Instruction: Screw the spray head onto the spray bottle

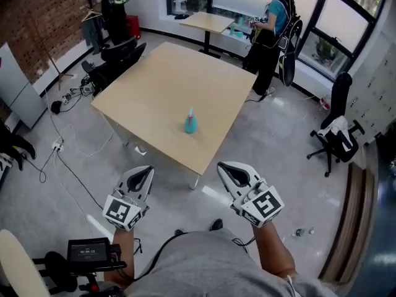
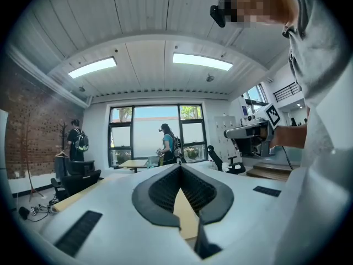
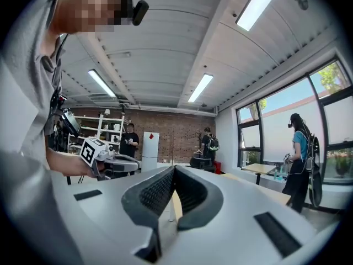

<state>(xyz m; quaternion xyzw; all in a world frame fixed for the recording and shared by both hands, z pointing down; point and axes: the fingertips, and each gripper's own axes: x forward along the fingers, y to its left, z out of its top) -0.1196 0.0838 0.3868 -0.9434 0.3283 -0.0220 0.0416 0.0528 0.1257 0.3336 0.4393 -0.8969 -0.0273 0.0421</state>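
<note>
A small teal spray bottle [image 1: 190, 122] stands upright near the front of the light wooden table [image 1: 161, 85]; its pale top is too small to make out. Both grippers are held level in front of the person, short of the table's near corner and well apart from the bottle. My left gripper [image 1: 146, 173] is shut with nothing in it, its dark pads [image 2: 165, 189] meeting at the tip. My right gripper [image 1: 224, 167] is shut and empty too, pads [image 3: 154, 192] together. Each gripper shows in the other's view: the right gripper [image 2: 251, 131] and the left gripper [image 3: 118, 162]. The bottle is hidden in both gripper views.
A black office chair [image 1: 337, 138] stands to the right, more dark chairs [image 1: 117, 57] at the table's far left. Cables [image 1: 59, 144] trail over the floor on the left. A person [image 1: 272, 30] stands by a second table [image 1: 210, 22] at the window; another person [image 1: 114, 5] stands far left.
</note>
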